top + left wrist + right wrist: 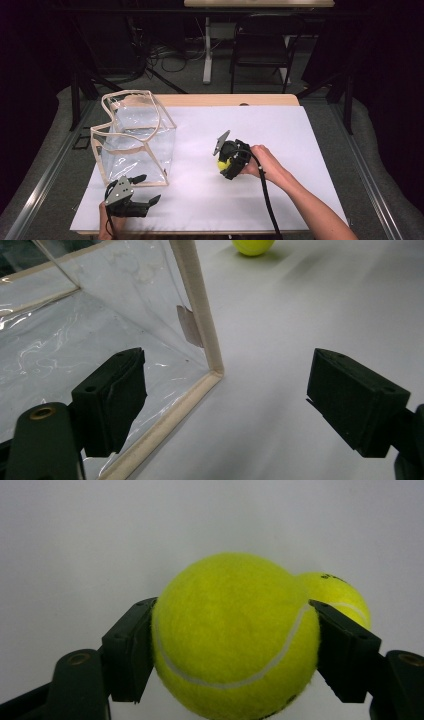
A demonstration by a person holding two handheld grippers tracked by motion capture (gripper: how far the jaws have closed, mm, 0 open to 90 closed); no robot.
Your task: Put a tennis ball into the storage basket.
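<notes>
While your right gripper (235, 645) clamps its black blocky jaws on a fuzzy yellow-green tennis ball (235, 635) with a curved white seam, a second ball (345, 600) lies just behind it on the smooth white table cover (280, 130). Your left gripper (225, 405) stands wide and holds nothing, at the near corner of the clear, crinkled plastic bag (135, 135), boxy with cream fabric edging.
</notes>
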